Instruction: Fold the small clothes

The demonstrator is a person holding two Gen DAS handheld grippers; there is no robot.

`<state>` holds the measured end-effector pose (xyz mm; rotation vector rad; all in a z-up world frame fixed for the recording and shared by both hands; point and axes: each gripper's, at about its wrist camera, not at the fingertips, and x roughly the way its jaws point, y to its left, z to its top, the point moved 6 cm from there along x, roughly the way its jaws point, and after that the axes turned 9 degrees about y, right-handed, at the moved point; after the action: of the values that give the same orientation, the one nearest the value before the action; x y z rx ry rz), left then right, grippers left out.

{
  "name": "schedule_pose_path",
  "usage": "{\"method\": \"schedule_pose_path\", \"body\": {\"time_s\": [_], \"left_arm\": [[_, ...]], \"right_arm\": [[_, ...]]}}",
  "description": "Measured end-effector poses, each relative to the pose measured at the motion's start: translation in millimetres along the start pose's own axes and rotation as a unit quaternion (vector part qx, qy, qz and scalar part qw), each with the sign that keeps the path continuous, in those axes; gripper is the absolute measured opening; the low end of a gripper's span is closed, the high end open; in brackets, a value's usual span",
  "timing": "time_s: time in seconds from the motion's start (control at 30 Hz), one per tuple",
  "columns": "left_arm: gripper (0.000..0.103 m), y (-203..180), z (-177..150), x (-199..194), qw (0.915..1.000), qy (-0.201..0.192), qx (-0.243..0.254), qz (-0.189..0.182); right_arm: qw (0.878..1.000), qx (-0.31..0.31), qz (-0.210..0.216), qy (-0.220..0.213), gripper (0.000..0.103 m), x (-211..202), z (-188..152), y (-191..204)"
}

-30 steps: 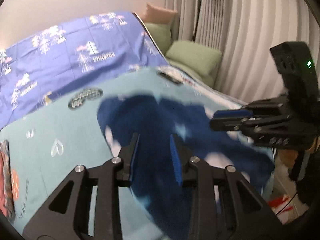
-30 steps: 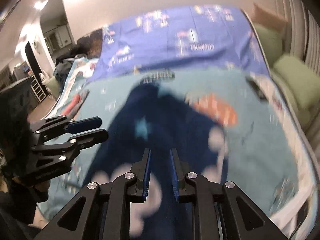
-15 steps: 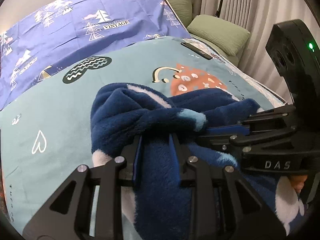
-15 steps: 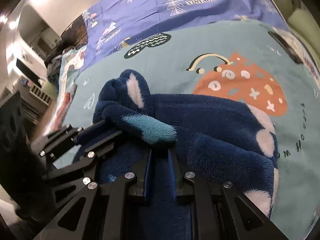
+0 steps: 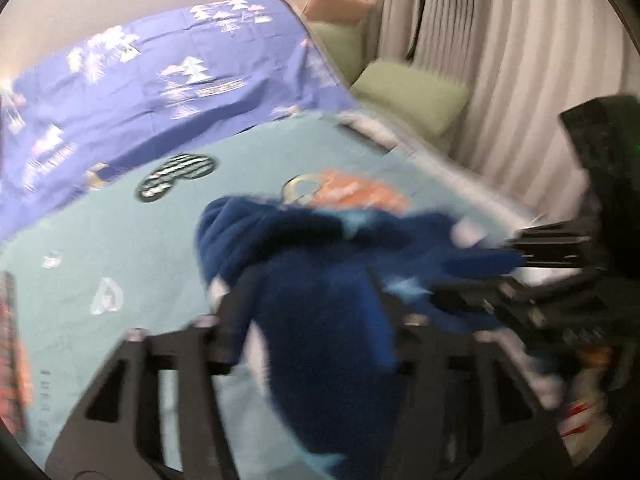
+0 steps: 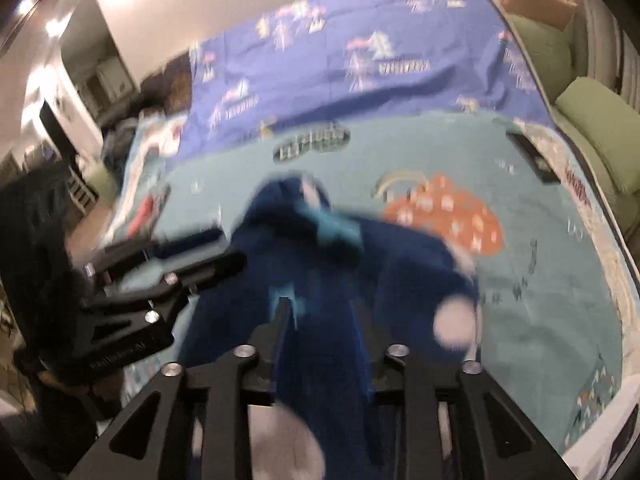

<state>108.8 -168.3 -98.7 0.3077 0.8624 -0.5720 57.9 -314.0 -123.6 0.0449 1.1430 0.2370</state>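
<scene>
Garment [image 5: 320, 320] between opening left tool [image 5: 308, 300] jaws.

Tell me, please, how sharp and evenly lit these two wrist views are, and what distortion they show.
Left wrist view: motion blur smears the navy fleece garment and the left gripper, whose jaws are opening; fisheye bends the curtain. Right wrist view: similar blur on the right gripper, also opening; glare from ceiling lights washes out the upper left, corners vignetted.

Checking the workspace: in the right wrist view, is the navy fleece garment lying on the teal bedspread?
Yes. The navy fleece garment lies bunched on the teal bedspread, in front of the orange mushroom print.
</scene>
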Motion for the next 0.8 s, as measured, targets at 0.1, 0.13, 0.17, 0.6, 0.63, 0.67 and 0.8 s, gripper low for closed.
{"method": "schedule_pose_path", "body": {"time_s": [0.1, 0.13, 0.17, 0.6, 0.63, 0.67, 0.8], "left_arm": [[0.064, 8.4, -13.5, 43.4, 0.9981, 0.034, -0.048, -0.017], [0.064, 13.5, -13.1, 41.9, 0.9959, 0.035, -0.074, -0.037], [0.064, 15.1, -11.3, 36.7, 0.9957, 0.032, -0.077, -0.042], [0.074, -7.3, -37.5, -38.5, 0.9874, 0.016, -0.108, -0.115], [0.074, -13.9, -40.0, -45.3, 0.9864, 0.013, -0.105, -0.125], [0.074, -21.5, -43.1, -53.2, 0.9853, 0.008, -0.099, -0.139], [0.078, -52.5, -67.8, -71.1, 0.9883, 0.005, -0.05, -0.144]], "right_arm": [[0.999, -0.003, -0.037, -0.019, 0.037, 26.4, -6.2, -2.6], [0.999, -0.006, -0.043, -0.024, 0.037, 21.6, -6.7, 0.2], [0.998, -0.009, -0.045, -0.03, 0.037, 15.5, -7.1, 3.0], [0.996, -0.009, -0.032, -0.085, 0.056, -60.9, -43.2, 9.7], [0.996, -0.011, -0.031, -0.087, 0.056, -64.6, -46.9, 11.2], [0.996, -0.012, -0.03, -0.086, 0.056, -66.2, -49.4, 13.2], [0.997, -0.024, -0.033, -0.064, 0.059, -62.3, -73.6, 16.1]]}}
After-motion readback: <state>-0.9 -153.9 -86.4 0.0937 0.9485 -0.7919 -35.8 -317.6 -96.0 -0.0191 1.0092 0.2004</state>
